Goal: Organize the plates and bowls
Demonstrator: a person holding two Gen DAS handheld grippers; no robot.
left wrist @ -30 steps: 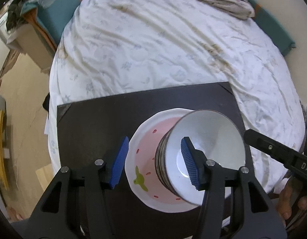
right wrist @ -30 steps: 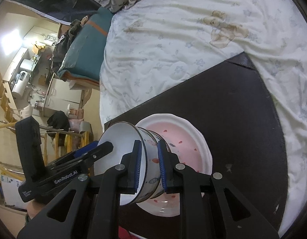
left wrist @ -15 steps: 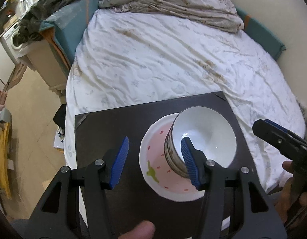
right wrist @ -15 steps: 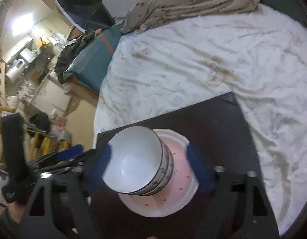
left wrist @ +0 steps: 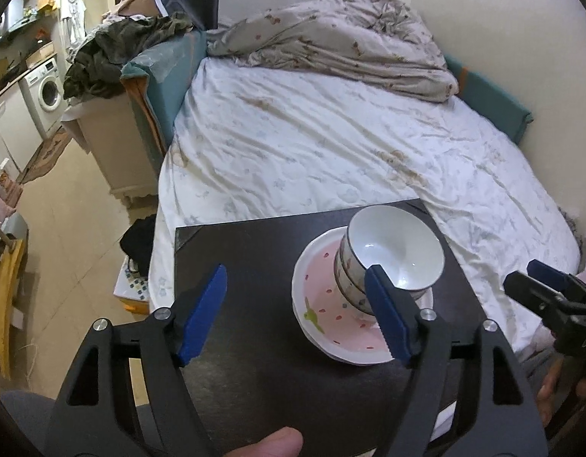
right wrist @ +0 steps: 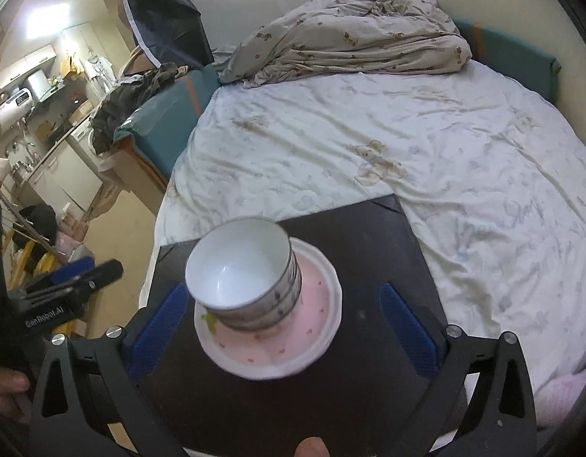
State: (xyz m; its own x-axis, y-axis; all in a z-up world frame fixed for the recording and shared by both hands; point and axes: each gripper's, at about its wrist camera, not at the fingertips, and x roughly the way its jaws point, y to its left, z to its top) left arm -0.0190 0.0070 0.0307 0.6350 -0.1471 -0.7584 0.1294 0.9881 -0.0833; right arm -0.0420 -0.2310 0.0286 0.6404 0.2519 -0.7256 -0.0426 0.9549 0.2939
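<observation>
I saw the stack of bowls (right wrist: 242, 274) sitting on the pink plate (right wrist: 293, 342), centre of the dark board (right wrist: 369, 251). My right gripper (right wrist: 281, 331) was opening wide, its pads clear of the stack. My left gripper (left wrist: 296, 308) was opening too, nothing between them. The board's right half lay bare; bed (right wrist: 407, 133) beyond.

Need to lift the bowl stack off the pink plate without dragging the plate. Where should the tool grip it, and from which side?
Grip the top bowl by its rim, one finger inside and one outside, coming from above. The stack stands upright on the pink plate, its mouth open and empty, and the walls flare, so a side pinch would likely slip. The nested bowls below may stay behind.
</observation>
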